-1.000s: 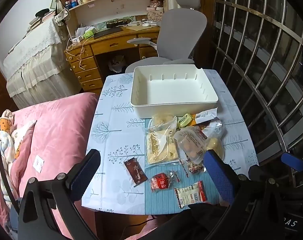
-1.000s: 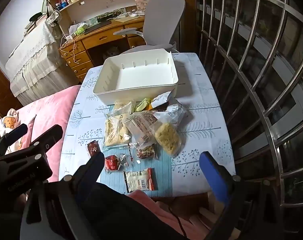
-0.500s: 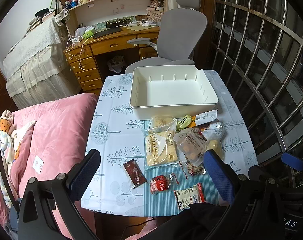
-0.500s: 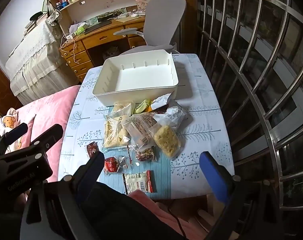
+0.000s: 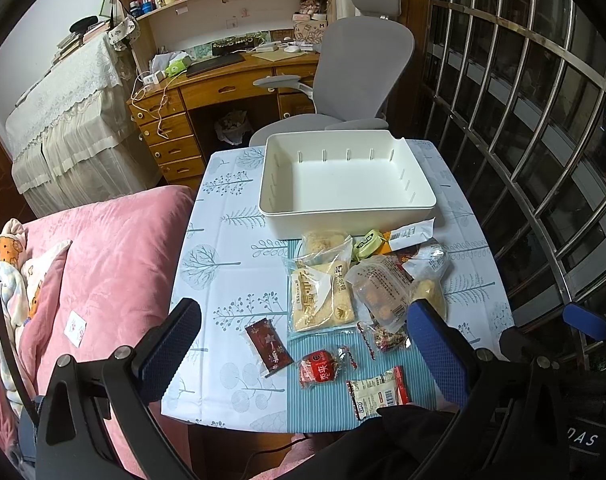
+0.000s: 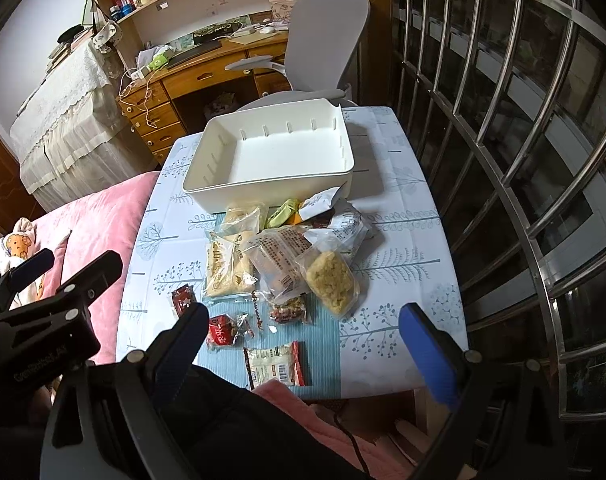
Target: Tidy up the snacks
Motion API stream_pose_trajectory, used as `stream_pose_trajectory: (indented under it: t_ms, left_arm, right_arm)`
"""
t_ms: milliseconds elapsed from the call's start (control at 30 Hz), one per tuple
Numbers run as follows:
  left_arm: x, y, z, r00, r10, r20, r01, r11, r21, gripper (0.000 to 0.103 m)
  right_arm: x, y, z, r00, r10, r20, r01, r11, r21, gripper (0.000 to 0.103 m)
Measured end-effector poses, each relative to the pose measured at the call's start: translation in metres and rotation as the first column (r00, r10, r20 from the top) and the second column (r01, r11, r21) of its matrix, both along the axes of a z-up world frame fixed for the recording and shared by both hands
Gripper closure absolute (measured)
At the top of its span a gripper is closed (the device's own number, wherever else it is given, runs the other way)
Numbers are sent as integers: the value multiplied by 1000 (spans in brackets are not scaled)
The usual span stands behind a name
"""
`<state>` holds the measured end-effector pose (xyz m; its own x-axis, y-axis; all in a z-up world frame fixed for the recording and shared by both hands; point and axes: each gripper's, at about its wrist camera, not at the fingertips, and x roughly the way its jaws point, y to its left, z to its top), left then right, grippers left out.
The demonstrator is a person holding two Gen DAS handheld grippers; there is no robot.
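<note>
An empty white bin (image 5: 347, 184) (image 6: 275, 160) stands at the far side of the small table (image 5: 231, 240). Several snack packets lie in front of it: a clear bag of yellow biscuits (image 5: 321, 294) (image 6: 227, 268), a bag with a crumbly square (image 6: 331, 276), a dark red packet (image 5: 269, 346), a red wrapped candy (image 5: 319, 368) (image 6: 223, 330) and a white-and-red packet (image 5: 377, 396) (image 6: 275, 364). My left gripper (image 5: 303, 344) is open and empty, above the near table edge. My right gripper (image 6: 303, 344) is open and empty, also high above the near edge.
A pink bed (image 5: 103, 264) lies left of the table. A metal window grille (image 5: 543, 160) runs along the right. A grey office chair (image 5: 359, 72) and a wooden desk (image 5: 223, 88) stand behind the table. The left gripper body shows in the right wrist view (image 6: 43, 312).
Both grippers have drawn back and up slightly; the table looks a little farther away. Nothing on the table has moved.
</note>
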<state>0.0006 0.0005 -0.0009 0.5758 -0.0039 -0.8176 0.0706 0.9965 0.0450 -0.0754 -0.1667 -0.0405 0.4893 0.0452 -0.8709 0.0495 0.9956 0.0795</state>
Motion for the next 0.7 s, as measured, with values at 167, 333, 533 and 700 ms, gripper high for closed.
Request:
stream_pose_trajectory:
  t_ms: [167,333,533,700]
  left_arm:
    - [0,0,0,1000,-2,-1,2,1000,-3,1]
    - [2,-7,-2,1000,-6,-2,6,1000,-5,1]
    - [3,-15,-1,1000,-7,-12,7,1000,-9,1]
    - [-1,-15,2,1000,7,-11,-7,1000,-9,1]
  right_arm:
    - [1,1,2,1000,1,-2,-1,1000,2,7]
    - [3,2,0,1000,10,0,-10,1000,-7,7]
    - [1,-8,-3,1000,18,-4,-18,1000,-5,7]
    - [5,-16,-2,999,30,-15,-30,999,20,7]
